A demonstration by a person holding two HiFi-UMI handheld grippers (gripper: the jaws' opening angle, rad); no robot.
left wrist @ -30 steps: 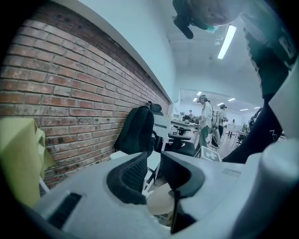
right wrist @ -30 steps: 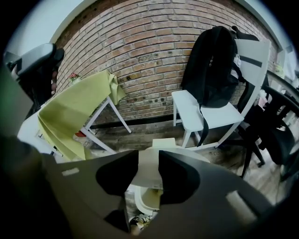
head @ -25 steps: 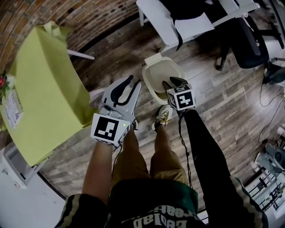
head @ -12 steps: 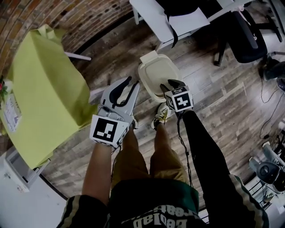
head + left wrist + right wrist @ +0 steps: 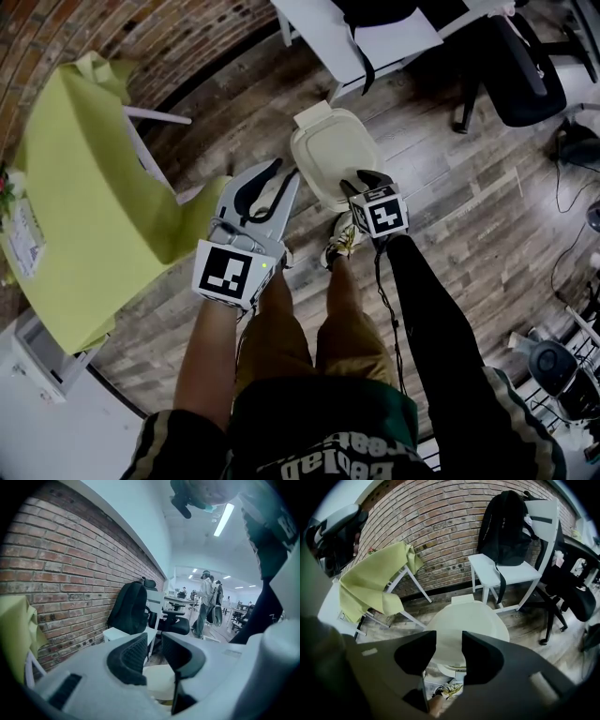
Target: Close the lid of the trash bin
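A cream trash bin stands on the wood floor, and its domed lid lies down over it. A thin strip of rim shows under the lid's near edge. My right gripper hangs just over that near edge, pointing steeply down. Its jaws are opening and nothing is between them; the right gripper view shows the lid beyond the right gripper. The left gripper is held left of the bin, open and empty. In the left gripper view, the cream bin shows low past the left gripper.
A white chair draped in yellow-green cloth stands at the left by the brick wall. A white chair with a black backpack is behind the bin, and a black office chair at the right. The person's shoe is near the bin.
The bin showed its open inside a second ago; now the lid is down over it. The right gripper stays at the bin's near edge. The left gripper has barely moved.
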